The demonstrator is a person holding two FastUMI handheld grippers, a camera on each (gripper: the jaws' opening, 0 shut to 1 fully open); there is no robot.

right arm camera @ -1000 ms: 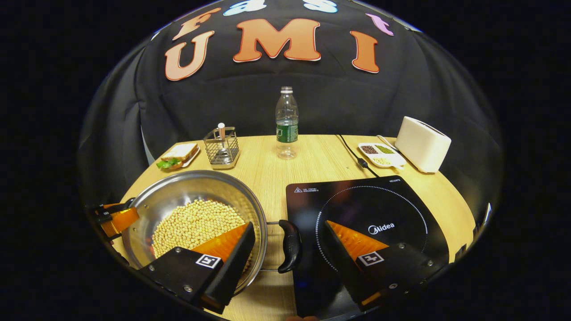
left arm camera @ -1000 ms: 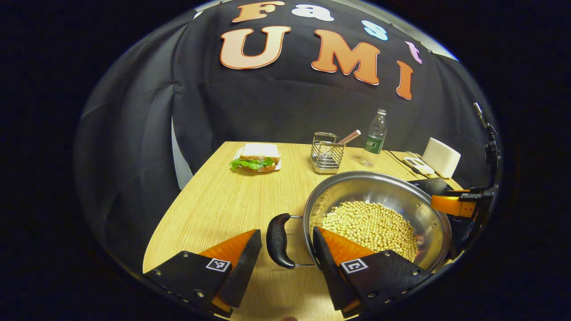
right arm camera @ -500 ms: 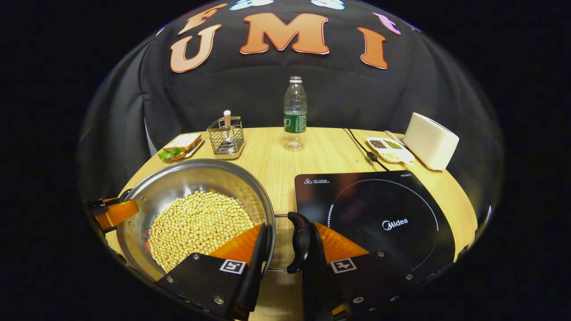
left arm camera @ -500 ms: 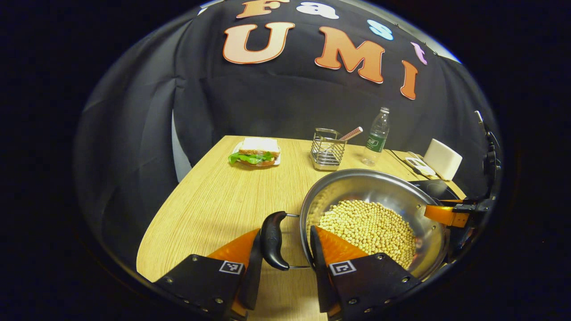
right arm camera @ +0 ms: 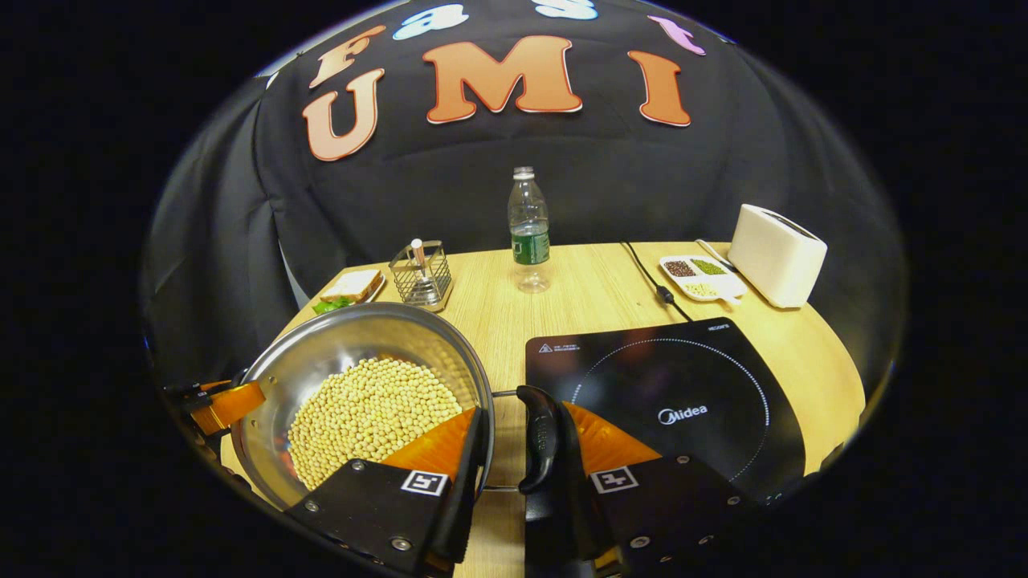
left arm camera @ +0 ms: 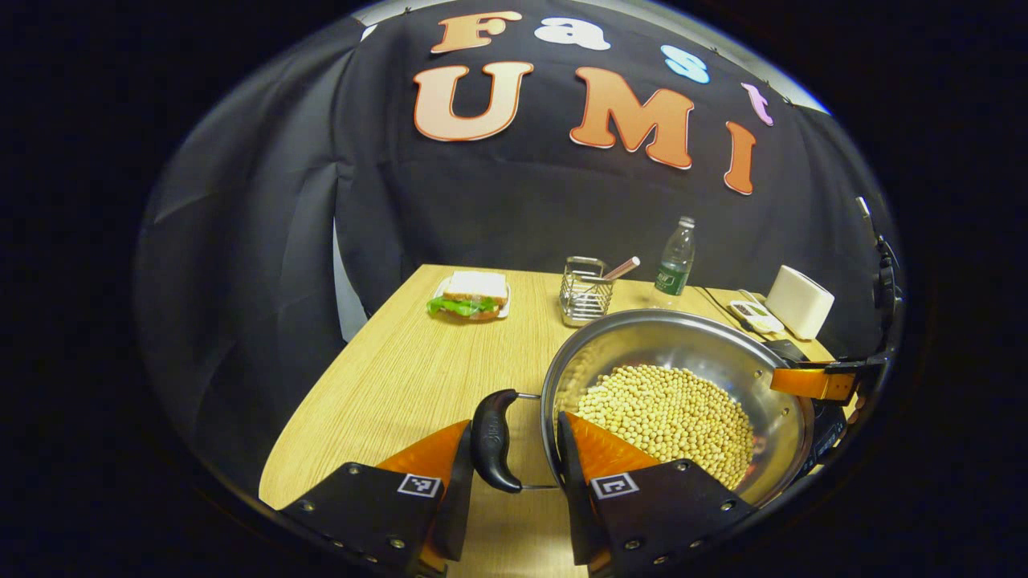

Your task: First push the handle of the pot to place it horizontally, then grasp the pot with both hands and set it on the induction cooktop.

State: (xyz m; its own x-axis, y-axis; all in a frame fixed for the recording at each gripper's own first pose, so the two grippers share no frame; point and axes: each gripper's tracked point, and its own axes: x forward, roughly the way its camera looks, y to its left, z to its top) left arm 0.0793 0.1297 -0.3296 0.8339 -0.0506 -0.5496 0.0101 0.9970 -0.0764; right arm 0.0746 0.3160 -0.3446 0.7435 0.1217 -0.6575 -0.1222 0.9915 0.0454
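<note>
Both tongs (left arm camera: 514,449) (right arm camera: 518,449) clamp pot (left arm camera: 683,353) handles above wooden table (left arm camera: 401,377) (black-draped booth).

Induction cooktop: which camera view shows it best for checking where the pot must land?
The right gripper view: the induction cooktop lies there nearly whole, its ring marking plain, beside the pot. In the left gripper view only a dark sliver of it shows past the pot's far rim.
</note>
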